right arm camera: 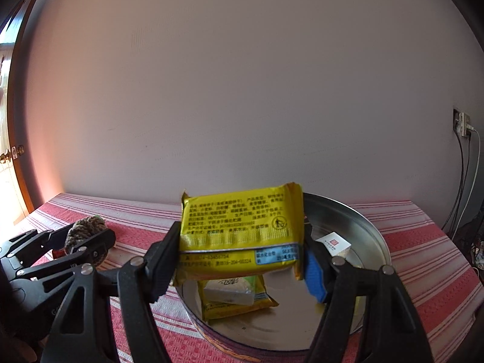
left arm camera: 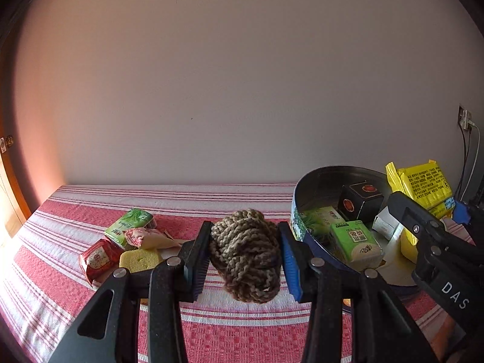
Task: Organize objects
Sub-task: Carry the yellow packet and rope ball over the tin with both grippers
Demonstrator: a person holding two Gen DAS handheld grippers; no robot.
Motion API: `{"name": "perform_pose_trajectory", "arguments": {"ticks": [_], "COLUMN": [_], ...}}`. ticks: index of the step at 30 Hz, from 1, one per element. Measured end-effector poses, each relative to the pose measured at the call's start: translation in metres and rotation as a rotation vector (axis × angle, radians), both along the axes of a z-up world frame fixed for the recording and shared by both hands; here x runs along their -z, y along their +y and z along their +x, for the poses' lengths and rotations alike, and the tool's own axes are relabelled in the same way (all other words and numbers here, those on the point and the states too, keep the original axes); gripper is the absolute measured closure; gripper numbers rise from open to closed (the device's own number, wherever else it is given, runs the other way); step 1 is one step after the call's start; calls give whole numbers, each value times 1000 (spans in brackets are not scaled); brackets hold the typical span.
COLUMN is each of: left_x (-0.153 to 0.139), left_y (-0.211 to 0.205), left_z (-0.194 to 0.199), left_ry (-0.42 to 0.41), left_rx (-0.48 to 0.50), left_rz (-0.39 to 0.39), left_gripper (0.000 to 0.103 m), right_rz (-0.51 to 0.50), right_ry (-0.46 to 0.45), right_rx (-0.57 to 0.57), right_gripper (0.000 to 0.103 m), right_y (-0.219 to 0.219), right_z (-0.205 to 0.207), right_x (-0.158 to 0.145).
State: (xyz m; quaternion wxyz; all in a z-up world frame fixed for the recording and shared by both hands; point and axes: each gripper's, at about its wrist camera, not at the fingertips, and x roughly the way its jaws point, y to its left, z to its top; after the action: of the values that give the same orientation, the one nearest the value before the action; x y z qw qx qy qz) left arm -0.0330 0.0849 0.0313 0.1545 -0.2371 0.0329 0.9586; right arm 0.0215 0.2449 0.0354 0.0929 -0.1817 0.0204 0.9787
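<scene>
My left gripper (left arm camera: 246,257) is shut on a brown knitted bundle (left arm camera: 246,257), held above the striped tablecloth just left of the round metal tin (left arm camera: 311,187). My right gripper (right arm camera: 242,260) is shut on a yellow snack packet (right arm camera: 242,230) and holds it over the tin (right arm camera: 363,227). In the left wrist view that packet (left arm camera: 423,184) shows at the far right with the right gripper (left arm camera: 429,230) under it. The right wrist view has the left gripper (right arm camera: 87,236) with the knitted bundle (right arm camera: 84,227) at the left.
Inside the tin lie a green tissue pack (left arm camera: 357,242), a dark box (left arm camera: 360,202), a white box (right arm camera: 332,242) and another yellow packet (right arm camera: 236,299). Loose on the cloth at the left: a green pack (left arm camera: 130,220), a red packet (left arm camera: 98,257), a yellow sponge (left arm camera: 139,258). A wall stands behind.
</scene>
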Motion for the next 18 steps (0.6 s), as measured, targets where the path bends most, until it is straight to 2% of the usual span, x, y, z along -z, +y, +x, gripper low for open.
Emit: {"name": "perform_pose_trajectory", "arguments": {"ticks": [18], "left_x": [-8], "left_y": [67], "left_z": [4], "left_ry": [23], "left_rx": [107], "left_rz": [-1], "left_gripper": [58], "right_rz": [5], "right_ry": [0], "right_rx": [148], "right_gripper": [31], "right_y": [70], "right_z": [-1], "right_x": [-3]}}
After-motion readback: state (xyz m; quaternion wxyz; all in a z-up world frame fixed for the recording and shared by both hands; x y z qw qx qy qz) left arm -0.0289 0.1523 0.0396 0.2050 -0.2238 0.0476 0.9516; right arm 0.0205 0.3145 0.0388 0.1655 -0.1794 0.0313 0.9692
